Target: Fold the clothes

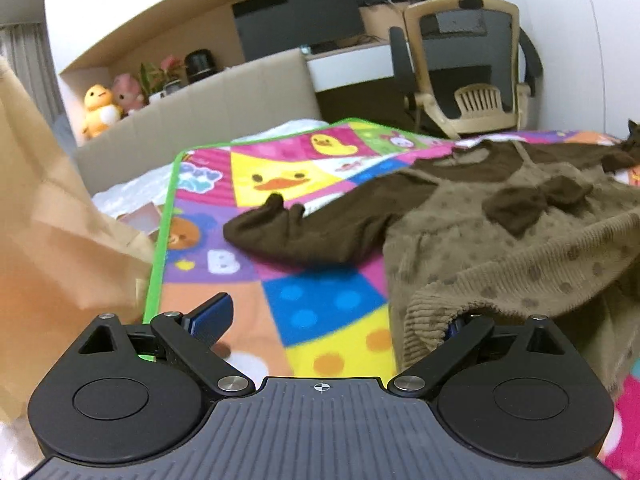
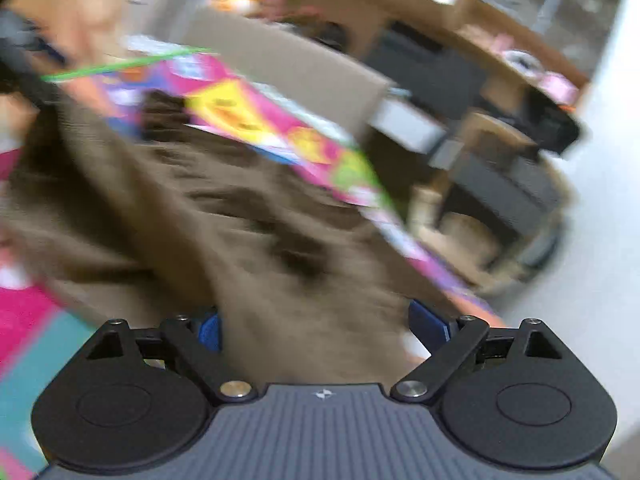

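A child's dress (image 1: pixel 492 236) lies spread on a colourful play mat (image 1: pixel 324 304). It has a tan dotted corduroy body, dark brown sleeves and a brown bow (image 1: pixel 532 200). One sleeve (image 1: pixel 304 228) stretches left across the mat. My left gripper (image 1: pixel 334 320) is open at the dress's near left corner. Its left finger's pad (image 1: pixel 212 316) is bare, and the ribbed hem (image 1: pixel 432 320) drapes over the right finger. The right wrist view is badly blurred. There my right gripper (image 2: pixel 320 328) stands open and wide, with the tan cloth (image 2: pixel 256 248) running between its fingers.
A tan paper bag (image 1: pixel 52 240) stands close on the left, off the mat's green edge. Behind the mat are a beige headboard (image 1: pixel 224 108), plush toys (image 1: pixel 100 108), a desk and an office chair (image 1: pixel 468 68). The mat's far edge (image 2: pixel 360 168) drops toward the chair.
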### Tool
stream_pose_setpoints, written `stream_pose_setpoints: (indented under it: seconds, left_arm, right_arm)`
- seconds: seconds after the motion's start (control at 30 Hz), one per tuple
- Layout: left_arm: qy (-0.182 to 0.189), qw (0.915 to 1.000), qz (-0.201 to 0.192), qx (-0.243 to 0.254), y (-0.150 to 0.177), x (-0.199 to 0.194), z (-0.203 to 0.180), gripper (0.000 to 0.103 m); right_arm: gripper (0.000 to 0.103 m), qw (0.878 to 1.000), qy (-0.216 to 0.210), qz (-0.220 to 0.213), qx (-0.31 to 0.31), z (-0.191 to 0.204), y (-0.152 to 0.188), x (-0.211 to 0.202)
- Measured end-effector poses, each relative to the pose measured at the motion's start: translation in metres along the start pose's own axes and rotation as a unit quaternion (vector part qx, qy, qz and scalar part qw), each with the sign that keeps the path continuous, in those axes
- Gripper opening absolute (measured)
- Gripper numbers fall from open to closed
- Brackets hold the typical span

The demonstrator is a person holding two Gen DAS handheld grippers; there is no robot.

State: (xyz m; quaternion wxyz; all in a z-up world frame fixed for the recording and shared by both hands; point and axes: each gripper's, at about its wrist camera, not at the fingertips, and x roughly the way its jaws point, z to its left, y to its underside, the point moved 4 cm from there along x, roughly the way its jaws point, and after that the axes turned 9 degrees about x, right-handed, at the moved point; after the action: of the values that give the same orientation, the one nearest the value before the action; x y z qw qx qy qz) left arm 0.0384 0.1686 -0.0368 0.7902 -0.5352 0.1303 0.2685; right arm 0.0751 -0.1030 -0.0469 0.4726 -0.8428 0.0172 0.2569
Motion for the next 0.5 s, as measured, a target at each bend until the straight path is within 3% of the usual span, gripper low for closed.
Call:
stream_pose_setpoints:
  seconds: [0.07,0.17,0.27,0.37,0.47,0.5]
  left_arm:
    - [0.019,0.9998,0.006,0.004,0.009,-0.005,-0.005,0.098]
    - [0.076,0.9969,0.015,0.007,0.023,-0.014,-0.019,0.098]
    - [0.092,0.9947,0.02,0.042,0.032,-0.018,-0.034,0.098]
    - [0.064,0.9967,0.018,0.047,0.029,-0.016,-0.033,0.098]
    - [-0.005,0.9997,0.002,0.023,0.019,-0.016,-0.011,0.098]
    - [-0.005,0.9998,0.004,0.021,0.02,-0.016,-0.008,0.098]
  right_arm:
    - [0.091,0.999,0.034,0.021,-0.021,-0.018,0.016,0.0]
    - [0.091,0.997,0.026,-0.001,0.07,-0.043,0.023,-0.013]
    - [0.091,0.987,0.017,-0.023,0.161,-0.068,0.031,-0.025]
    - [0.091,0.968,0.009,-0.043,0.248,-0.093,0.037,-0.037]
    - [0.092,0.98,0.041,-0.003,0.195,-0.09,0.042,-0.021]
    - [0.092,0.986,0.053,0.014,0.156,-0.081,0.047,-0.014]
